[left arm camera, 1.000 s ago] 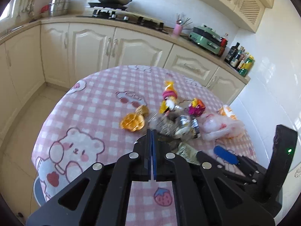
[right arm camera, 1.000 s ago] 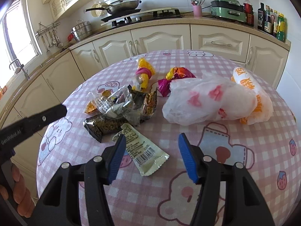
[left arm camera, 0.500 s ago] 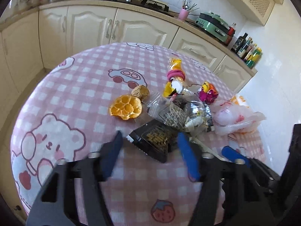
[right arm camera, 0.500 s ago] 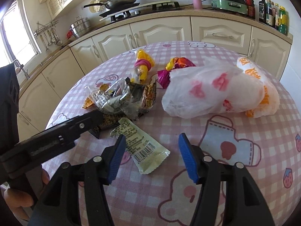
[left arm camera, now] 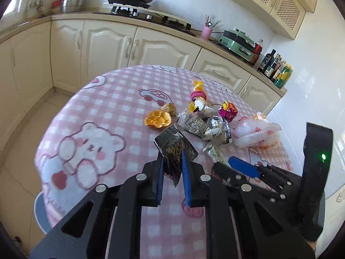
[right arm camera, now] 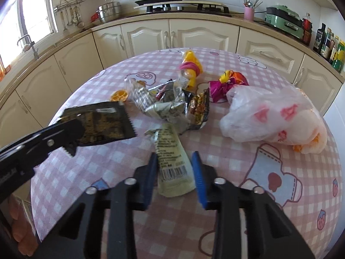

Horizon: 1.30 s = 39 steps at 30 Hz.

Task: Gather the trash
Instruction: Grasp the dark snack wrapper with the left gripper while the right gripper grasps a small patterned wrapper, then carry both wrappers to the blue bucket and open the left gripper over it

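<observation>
Black wrapper point(left arm camera: 174, 149) hangs clenched in the left claw point(left arm camera: 171, 168), lifted off the counter point(left arm camera: 112, 112); pale barcode sachet point(right arm camera: 172, 161) lies flat between the right claw's point(right arm camera: 174, 168) parted fingers; white plastic bag point(right arm camera: 269, 114) nearby.

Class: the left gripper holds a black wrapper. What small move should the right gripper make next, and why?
Probably close the right gripper on the pale sachet. Its open blue fingers already flank the sachet flat on the table, while the left gripper has the black wrapper pinched and lifted.
</observation>
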Motion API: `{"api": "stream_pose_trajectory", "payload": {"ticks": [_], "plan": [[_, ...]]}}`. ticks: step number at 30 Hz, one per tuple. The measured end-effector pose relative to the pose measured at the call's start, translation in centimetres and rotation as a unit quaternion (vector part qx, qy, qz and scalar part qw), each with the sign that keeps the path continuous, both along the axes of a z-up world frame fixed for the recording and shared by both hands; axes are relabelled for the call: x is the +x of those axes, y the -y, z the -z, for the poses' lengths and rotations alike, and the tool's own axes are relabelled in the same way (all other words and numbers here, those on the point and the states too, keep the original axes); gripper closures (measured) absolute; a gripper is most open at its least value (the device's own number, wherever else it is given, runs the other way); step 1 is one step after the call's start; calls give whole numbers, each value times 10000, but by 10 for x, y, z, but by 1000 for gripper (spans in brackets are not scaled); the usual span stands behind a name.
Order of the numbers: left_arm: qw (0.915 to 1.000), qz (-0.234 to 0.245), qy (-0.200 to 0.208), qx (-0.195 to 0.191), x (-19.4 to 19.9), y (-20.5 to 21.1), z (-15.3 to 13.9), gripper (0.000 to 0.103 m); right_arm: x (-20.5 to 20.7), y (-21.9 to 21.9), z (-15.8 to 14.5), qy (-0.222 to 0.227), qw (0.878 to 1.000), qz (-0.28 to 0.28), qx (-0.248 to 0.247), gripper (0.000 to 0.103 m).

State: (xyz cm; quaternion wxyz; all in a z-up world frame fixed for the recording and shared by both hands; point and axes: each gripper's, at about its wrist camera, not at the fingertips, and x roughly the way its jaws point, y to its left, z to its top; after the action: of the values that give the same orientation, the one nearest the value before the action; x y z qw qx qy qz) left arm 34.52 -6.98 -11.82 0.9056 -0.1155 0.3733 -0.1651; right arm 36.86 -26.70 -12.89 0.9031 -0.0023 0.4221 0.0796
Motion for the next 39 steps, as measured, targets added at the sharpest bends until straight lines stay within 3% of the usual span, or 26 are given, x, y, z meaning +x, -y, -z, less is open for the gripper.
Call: {"api": "stream_pose_trajectory", "payload": {"ticks": [2, 5, 15, 24, 33, 39], "plan": [[9999, -97, 30, -11, -12, -10, -3, 90, -5, -1, -2, 63, 9999, -57, 141, 92], [9998, -188, 62, 18, -30, -22, -6, 90, -17, -7, -5, 34, 9977, -244, 633, 99], [9973, -681, 233, 136, -91, -80, -14, 90, -53, -64, -24, 262, 9951, -578, 752, 99], [9895, -1423, 180, 156, -132, -157, -2, 90, -79, -162, -42, 345, 9792, -1551, 1260, 99], [9767, -2118, -143, 299, -150, -222, 28, 90, -90, -275, -4, -267, 9602, -2417, 1373, 99], [9686, -2412, -497, 349, -142, -252, 60, 90, -82, -320, 29, -608, 9564, -2574, 1235, 99]]}}
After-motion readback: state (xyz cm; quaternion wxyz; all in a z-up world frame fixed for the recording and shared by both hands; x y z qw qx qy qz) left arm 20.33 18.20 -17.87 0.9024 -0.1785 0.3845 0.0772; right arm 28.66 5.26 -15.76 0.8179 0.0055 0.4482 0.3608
